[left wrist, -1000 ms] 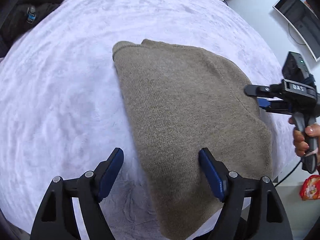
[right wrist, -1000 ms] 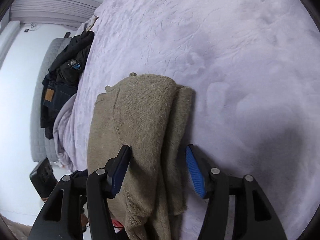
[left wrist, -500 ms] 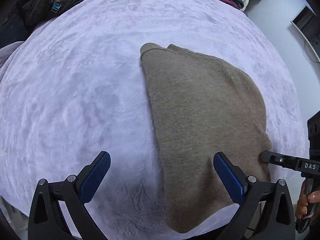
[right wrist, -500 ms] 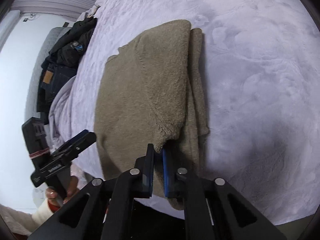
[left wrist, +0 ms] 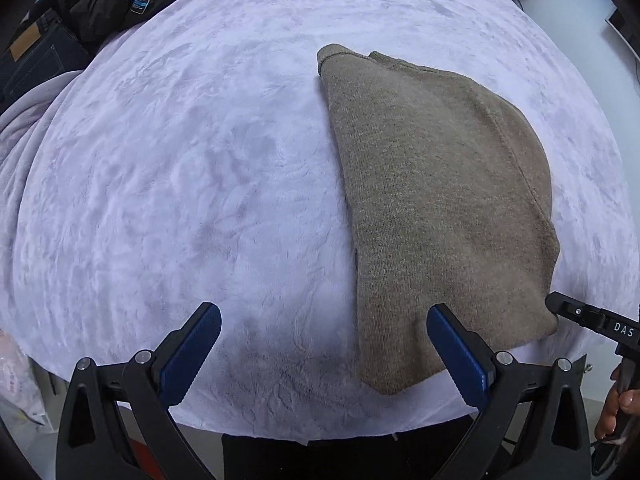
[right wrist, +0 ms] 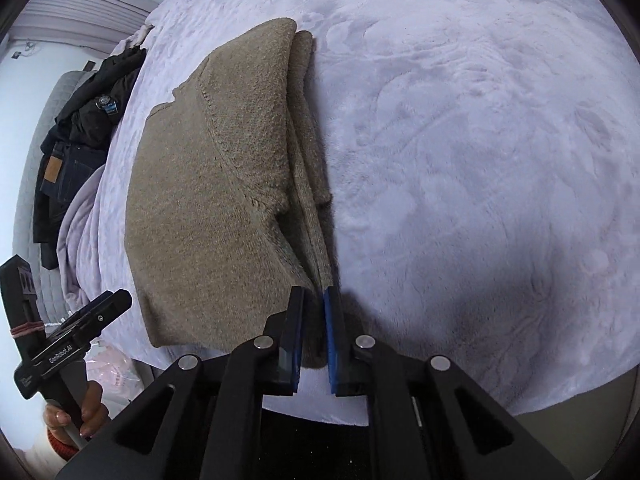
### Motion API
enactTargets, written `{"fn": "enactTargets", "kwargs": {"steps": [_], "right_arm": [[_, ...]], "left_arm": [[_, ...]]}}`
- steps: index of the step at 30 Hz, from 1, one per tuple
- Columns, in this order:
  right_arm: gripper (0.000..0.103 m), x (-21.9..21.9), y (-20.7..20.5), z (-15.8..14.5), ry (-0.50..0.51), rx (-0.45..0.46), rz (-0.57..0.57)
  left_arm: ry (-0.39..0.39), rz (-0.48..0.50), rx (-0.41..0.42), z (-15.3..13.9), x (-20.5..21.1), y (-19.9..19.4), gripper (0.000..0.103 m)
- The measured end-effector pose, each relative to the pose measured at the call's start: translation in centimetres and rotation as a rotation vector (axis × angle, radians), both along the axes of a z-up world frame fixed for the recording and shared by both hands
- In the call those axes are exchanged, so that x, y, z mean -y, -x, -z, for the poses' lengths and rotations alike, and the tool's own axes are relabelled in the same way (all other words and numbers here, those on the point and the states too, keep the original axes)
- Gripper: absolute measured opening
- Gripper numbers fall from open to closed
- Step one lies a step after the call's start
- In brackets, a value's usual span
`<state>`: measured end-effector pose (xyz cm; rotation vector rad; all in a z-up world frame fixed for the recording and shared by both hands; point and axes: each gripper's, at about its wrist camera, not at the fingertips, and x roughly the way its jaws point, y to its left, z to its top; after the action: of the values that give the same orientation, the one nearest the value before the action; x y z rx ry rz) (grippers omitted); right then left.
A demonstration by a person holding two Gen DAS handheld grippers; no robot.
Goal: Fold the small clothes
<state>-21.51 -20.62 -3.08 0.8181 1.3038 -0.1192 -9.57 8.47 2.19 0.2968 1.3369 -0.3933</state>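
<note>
1. The brown knit sweater (left wrist: pixel 436 200) is lying folded lengthwise on the lilac bed cover (left wrist: pixel 180 184), toward the 3 o'clock side of the left wrist view, with its near end hanging slightly over the bed's front edge at about 5 o'clock.

2. The right gripper (right wrist: pixel 312 308) is pinching the near edge of the sweater (right wrist: pixel 208 200), its blue pads closed on the layered hem at about 6 o'clock in its own view.

3. The left gripper (left wrist: pixel 324 350) is hovering spread wide and holding nothing; its right pad is sitting just over the sweater's near left corner, its left pad over bare cover.

4. Judging from this, the step in hand is taking both near corners for a fold away toward 12 o'clock. To do it well, the left gripper is needing to shift toward 3 o'clock and close on every layer of its corner.

5. The stacked edges at 1 o'clock in the right wrist view are looking loose, so lifting both corners level and together is likely mattering.

6. A dark clothing pile (left wrist: pixel 100 4) is lying well apart at 10 o'clock.
</note>
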Motion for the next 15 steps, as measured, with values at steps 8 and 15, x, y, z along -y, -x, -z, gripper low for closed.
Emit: {"fn": "enactTargets", "kwargs": {"steps": [8, 15], "right_arm": [[0.02, -0.6, 0.0, -4.7, 0.088, -0.024, -0.018], [0.066, -2.5, -2.2, -8.4, 0.14, -0.003, -0.081]], "left_arm": [[-0.048, 0.033, 0.023, -2.3, 1.0, 0.8, 0.103], [-0.051, 0.041, 0.025, -4.2, 1.9, 1.5, 0.103]]}}
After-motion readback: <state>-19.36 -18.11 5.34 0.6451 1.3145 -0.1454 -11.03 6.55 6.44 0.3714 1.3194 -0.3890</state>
